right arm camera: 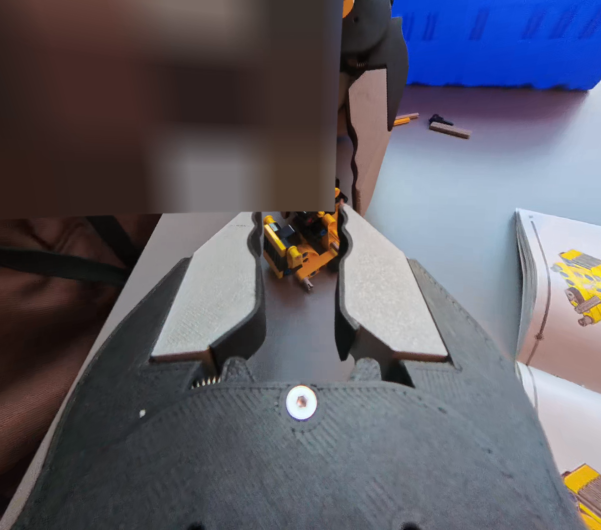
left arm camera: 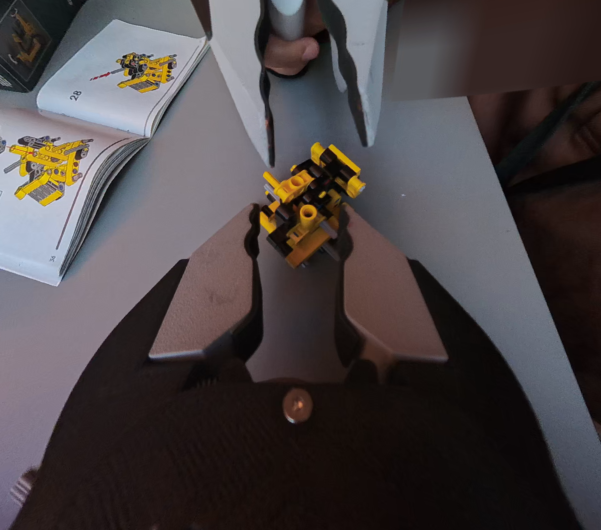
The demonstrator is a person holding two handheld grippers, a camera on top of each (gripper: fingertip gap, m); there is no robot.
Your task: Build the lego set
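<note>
Bracketing the yellow-and-black lego model (left arm camera: 310, 205) from opposite ends, the left hand-held gripper (left arm camera: 300, 212) and right hand-held gripper (right arm camera: 299, 221) both stand spread, gripping nothing; model rests on the grey counter (left arm camera: 195, 205) near its edge; open instruction booklet (left arm camera: 81, 156) well aside.

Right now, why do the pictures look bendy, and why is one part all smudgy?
Left wrist view: the wide lens bends the table edge; the lego model is fairly sharp, a smudged patch fills the top right. Right wrist view: a bigger smudged patch covers the upper left, added afterwards; the blue crate looks soft.
</note>
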